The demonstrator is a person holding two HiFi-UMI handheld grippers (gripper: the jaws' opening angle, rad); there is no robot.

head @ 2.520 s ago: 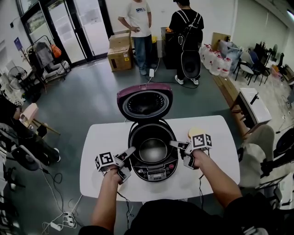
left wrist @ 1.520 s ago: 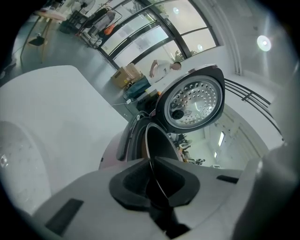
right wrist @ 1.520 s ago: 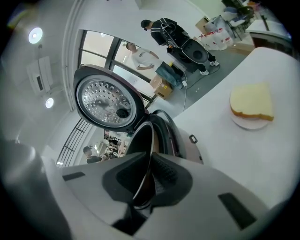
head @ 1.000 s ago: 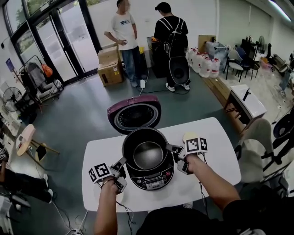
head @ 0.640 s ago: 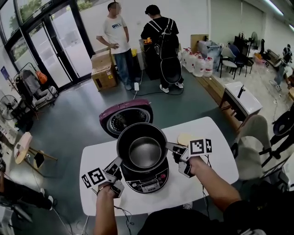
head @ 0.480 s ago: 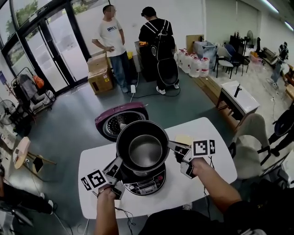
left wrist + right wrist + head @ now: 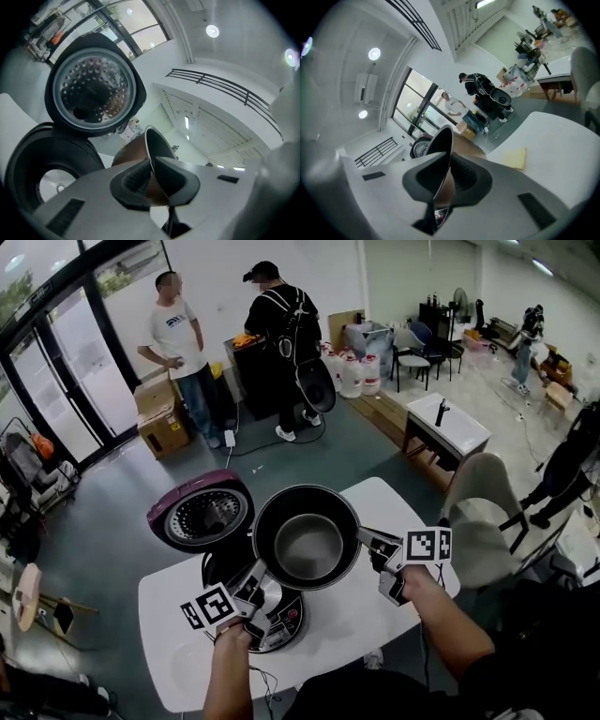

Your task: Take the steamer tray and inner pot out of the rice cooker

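Both grippers hold the dark metal inner pot (image 7: 307, 538) in the air, above and to the right of the rice cooker (image 7: 279, 622). My left gripper (image 7: 261, 570) is shut on the pot's near-left rim, and my right gripper (image 7: 364, 538) is shut on its right rim. The left gripper view shows the pads (image 7: 133, 180) clamping the thin rim (image 7: 154, 140), with the empty cooker body (image 7: 51, 159) and its open lid (image 7: 91, 89) behind. The right gripper view shows the rim (image 7: 443, 150) pinched between the pads (image 7: 464, 178). No steamer tray shows in any view.
The cooker stands on a white table (image 7: 394, 512) with its purple lid (image 7: 199, 512) open toward the far side. A pale yellow flat thing (image 7: 514, 158) lies on the table to the right. A chair (image 7: 478, 521) stands beyond the right edge. Two people (image 7: 230, 334) stand far back.
The inner pot has come up out of the cooker and moved right, carried by both grippers. Both stayed shut on its rim. The cooker now shows empty at the left.
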